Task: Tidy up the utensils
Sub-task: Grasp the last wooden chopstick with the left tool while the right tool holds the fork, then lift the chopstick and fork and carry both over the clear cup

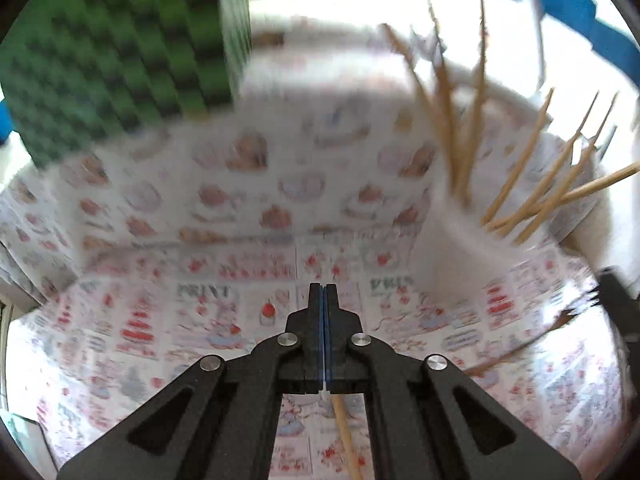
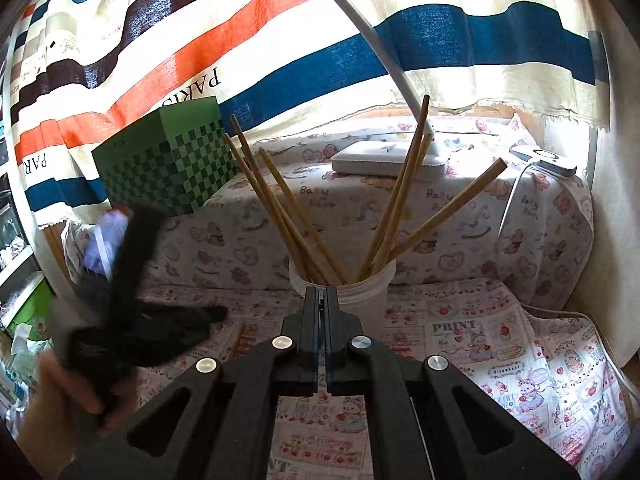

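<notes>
Left tongs: I've got them clamped on one chopstick;
Right tongs: closed, empty;
Cup: chopsticks fanned upright, far right

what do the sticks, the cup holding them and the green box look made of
Sticks: probably bamboo or wood, matte tan, squared ends, like chopsticks.
Cup: likely frosted plastic, translucent white; the sticks show faintly through its wall.
Green box: probably printed cardboard, flat checkered faces and sharp edges.
</notes>
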`<state>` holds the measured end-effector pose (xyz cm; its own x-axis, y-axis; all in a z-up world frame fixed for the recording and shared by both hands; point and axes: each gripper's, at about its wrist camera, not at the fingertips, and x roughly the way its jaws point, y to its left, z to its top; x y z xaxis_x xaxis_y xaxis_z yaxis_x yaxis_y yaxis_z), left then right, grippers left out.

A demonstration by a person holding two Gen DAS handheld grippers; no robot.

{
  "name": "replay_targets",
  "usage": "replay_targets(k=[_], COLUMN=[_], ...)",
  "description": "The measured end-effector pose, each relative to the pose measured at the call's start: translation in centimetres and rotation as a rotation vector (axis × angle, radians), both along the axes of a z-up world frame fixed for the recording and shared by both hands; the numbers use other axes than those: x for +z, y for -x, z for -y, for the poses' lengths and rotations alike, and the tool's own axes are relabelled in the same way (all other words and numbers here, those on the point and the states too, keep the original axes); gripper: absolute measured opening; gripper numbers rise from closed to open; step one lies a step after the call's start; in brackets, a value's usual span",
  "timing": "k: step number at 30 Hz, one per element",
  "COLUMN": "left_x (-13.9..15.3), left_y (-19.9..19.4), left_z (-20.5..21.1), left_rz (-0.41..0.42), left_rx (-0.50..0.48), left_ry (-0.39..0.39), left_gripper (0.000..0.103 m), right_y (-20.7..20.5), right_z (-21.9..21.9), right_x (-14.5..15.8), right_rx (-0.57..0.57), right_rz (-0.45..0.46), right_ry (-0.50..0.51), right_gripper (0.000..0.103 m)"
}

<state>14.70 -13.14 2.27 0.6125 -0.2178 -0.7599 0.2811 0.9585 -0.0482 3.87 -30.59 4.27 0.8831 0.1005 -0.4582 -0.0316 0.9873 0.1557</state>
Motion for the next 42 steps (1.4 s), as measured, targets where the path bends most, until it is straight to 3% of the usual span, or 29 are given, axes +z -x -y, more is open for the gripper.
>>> replay_targets(k=[3, 6, 8, 9, 10, 14, 18, 24, 27, 30, 35, 42], left_x=[2.3, 2.3, 1.0, 0.1, -0.8, -4.4, -6.9, -7.2, -7.3, -5.4, 1.4, 10.6], left_y=[1.3, 0.6, -0.7, -1.3, -1.2, -3.1, -4.4, -4.1, -3.9, -2.8, 0.8, 5.5], left_z=[-0.4, -0.2, 0.4, 0.8, 1.3, 1.9, 1.9, 2.3, 2.8, 3.4, 2.2, 1.4], left_rz=[0.043, -0.018, -0.077, -0.103, -0.126, -0.229, -0.307, -0.274, -0.298, -0.287, -0.123, 0.115], left_rx=[-0.006, -0.01, -0.02, -0.012, -0.011, 0.015, 0.034, 0.036, 0.025, 0.001, -0.023, -0.058], left_ry=[0.005, 0.033, 0.015, -0.007, -0.018, -0.044, -0.055, -0.105, -0.114, -0.057, -0.005, 0.014], left_gripper=[0.0, 0.002, 0.017, 0.034, 0.04, 0.039, 0.012, 0.01, 0.004, 0.004, 0.004, 0.004], right_y=[0.2, 0.2, 0.0, -0.1, -0.2, -0.4, -0.5, -0.3, -0.3, -0.1, 0.6, 3.4], right_z=[0.0, 0.2, 0.2, 0.3, 0.3, 0.4, 0.7, 0.7, 0.7, 1.0, 1.8, 2.2], right_x=[0.2, 0.2, 0.0, -0.1, -0.2, -0.4, -0.3, -0.2, -0.1, 0.1, 1.0, 3.9], right_rx=[0.003, 0.003, 0.0, -0.002, -0.004, -0.012, -0.012, -0.012, -0.016, -0.018, -0.032, -0.034], right_rz=[0.012, 0.009, 0.002, -0.003, -0.006, -0.014, -0.016, -0.013, -0.009, -0.001, 0.027, 0.146], right_ry=[-0.002, -0.017, -0.019, -0.019, -0.018, -0.013, -0.023, -0.023, -0.025, -0.038, -0.058, -0.045], right_gripper=[0.003, 0.003, 0.003, 0.003, 0.003, 0.003, 0.003, 0.003, 0.003, 0.003, 0.003, 0.003])
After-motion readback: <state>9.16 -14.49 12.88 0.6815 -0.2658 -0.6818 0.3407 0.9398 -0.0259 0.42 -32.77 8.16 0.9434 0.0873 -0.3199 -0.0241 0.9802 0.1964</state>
